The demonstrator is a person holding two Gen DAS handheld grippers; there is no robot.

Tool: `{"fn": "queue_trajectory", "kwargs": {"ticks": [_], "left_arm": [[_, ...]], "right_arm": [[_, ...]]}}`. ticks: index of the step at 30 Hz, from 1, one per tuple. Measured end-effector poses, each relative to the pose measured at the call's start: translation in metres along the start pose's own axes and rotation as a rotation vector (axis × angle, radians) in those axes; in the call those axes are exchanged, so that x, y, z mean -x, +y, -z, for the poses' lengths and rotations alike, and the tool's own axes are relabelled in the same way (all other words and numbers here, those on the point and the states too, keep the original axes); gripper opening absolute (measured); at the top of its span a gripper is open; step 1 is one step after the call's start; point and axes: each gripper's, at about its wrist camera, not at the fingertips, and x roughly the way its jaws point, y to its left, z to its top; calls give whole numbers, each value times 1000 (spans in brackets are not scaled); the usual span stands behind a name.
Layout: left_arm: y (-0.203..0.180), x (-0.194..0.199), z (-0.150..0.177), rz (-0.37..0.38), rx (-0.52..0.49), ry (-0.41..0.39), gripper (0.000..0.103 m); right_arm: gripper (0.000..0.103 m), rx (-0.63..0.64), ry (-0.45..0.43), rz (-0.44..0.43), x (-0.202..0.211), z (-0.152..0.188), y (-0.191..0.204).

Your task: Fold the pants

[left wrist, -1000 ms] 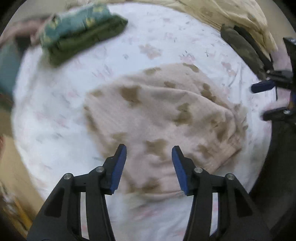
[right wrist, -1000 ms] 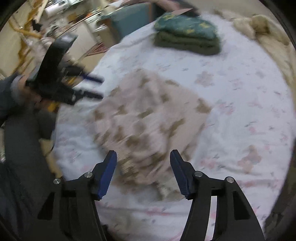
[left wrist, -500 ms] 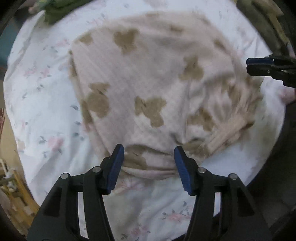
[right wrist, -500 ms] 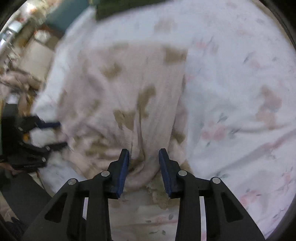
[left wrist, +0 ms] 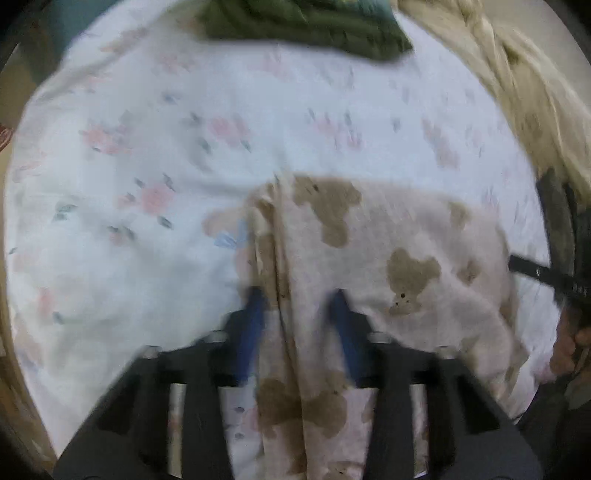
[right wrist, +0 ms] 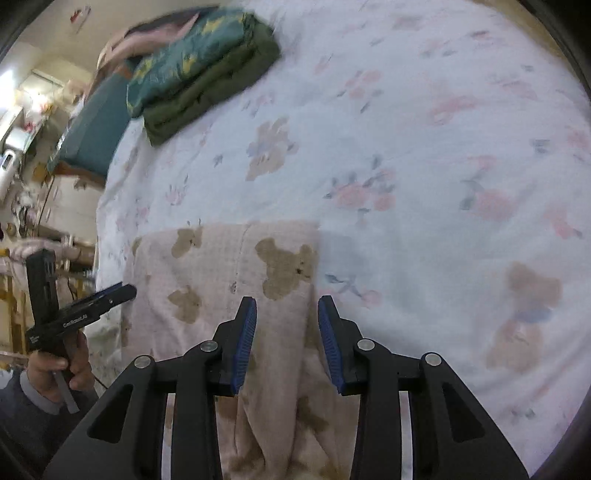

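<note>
The pale pink pants with brown bear print lie folded on the white floral bed sheet. My left gripper has its blue-padded fingers closed on the pants' left edge, and the cloth hangs down between them. My right gripper has its fingers closed on the right edge of the pants, and the cloth hangs down between them too. The left gripper also shows at the left of the right wrist view.
A stack of folded clothes, teal on dark green, sits at the far side of the bed and shows in the left wrist view. A cream blanket lies at the right. Furniture and clutter stand beyond the bed's left edge.
Both grippers have closed on the near edge of the pants and carried it up and forward. The cloth now hangs between the fingers of each.
</note>
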Motion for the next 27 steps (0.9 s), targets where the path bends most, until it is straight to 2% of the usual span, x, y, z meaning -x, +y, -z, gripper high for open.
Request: {"fn": "queue_trajectory", "kwargs": {"ticks": [1,2,5,7,10,12,14,15,16,17,19,22,24,27], "left_arm": [[-6,-5,1,-30,-25,17,23],[-10,-7,3,-53,-56,20,23],[-17,-13,0,-70,-70,30,24],[-19,-15,-3,-59,-53,37,26],[-10,-2,-7,-51,0,67,26],[-3,17,-13,-54,0,30,33],[4,32,-24,-90,12,-37,64],[10,39,-29,-97,45,-84,67],[13,40,-34,-83,71,-107,67],[17,38,-38,-52,94,-105,67],[21,29,-45,38,112,-73,67],[21,13,-52,99,113,-55,67],[21,0,-57,129,102,-48,67],[14,-14,-60,128,33,-33,65]], "right_arm": [[7,46,18,23,-7,-1,7],[0,90,15,61,-8,-3,13],[0,90,-66,106,4,-16,7],[0,65,-52,72,3,-23,2],[7,33,-33,56,12,-25,-5],[14,43,-33,45,21,-30,-6],[30,44,-72,8,34,-35,-9],[35,31,-92,-5,37,-37,-12],[47,12,-100,-36,37,-41,-15],[50,4,-99,-61,34,-45,-16],[50,2,-87,-88,25,-51,-17],[50,10,-51,-87,7,-57,-19],[50,-5,-18,-105,-6,-57,-24],[50,6,29,-122,-22,-54,-25]]}}
